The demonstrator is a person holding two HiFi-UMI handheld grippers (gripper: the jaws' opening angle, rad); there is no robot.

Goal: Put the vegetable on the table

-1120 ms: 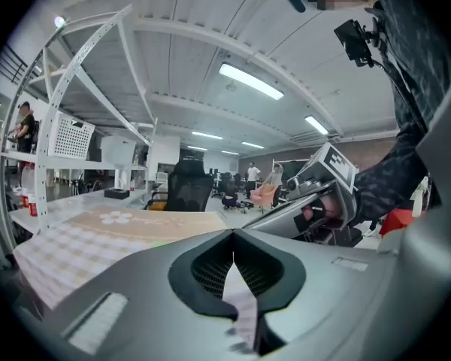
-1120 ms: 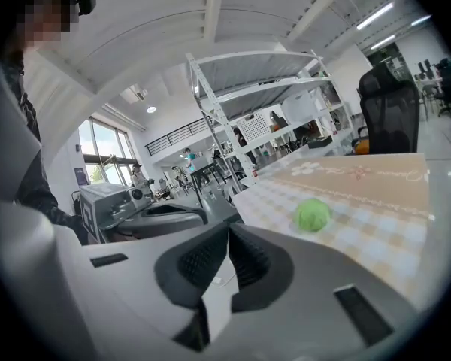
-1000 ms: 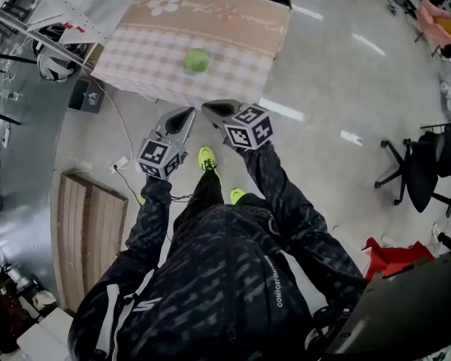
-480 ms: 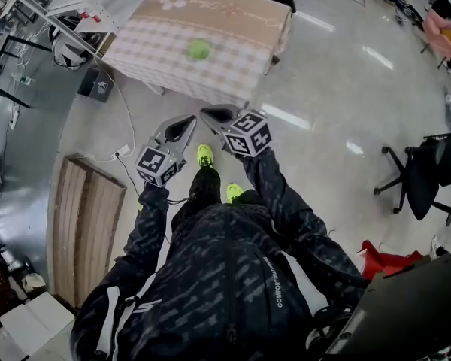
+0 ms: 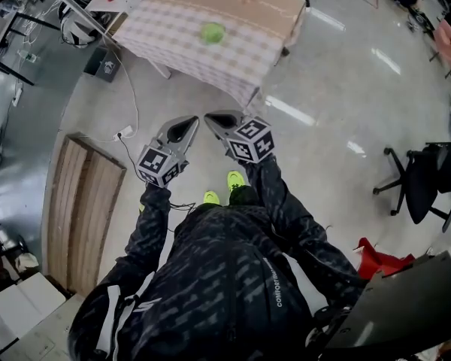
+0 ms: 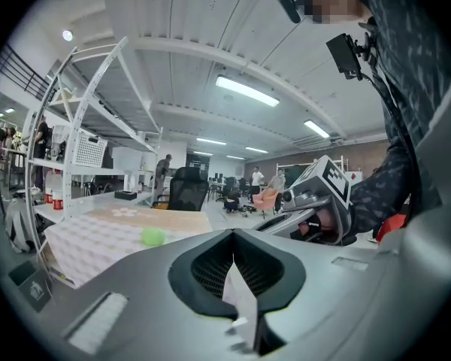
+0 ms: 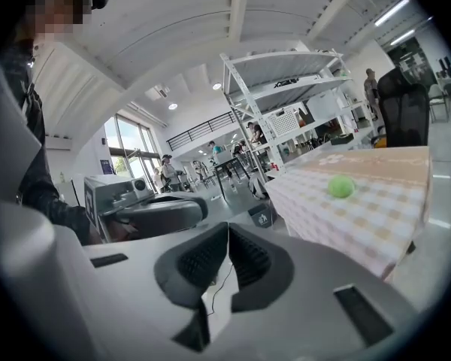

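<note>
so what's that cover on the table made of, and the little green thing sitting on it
The table cover looks like thin cloth or vinyl sheet with a matte finish. It hangs limp over the edges, printed with pale checks and a tan band with a flower. The green vegetable is round, smooth and evenly bright green. That even colour hints at plastic, but it is too small to tell from real produce.

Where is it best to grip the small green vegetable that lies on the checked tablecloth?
Grip the green vegetable across its widest middle, coming from above. It looks round and lies alone on the flat table, so any two opposite sides should probably do.
</note>
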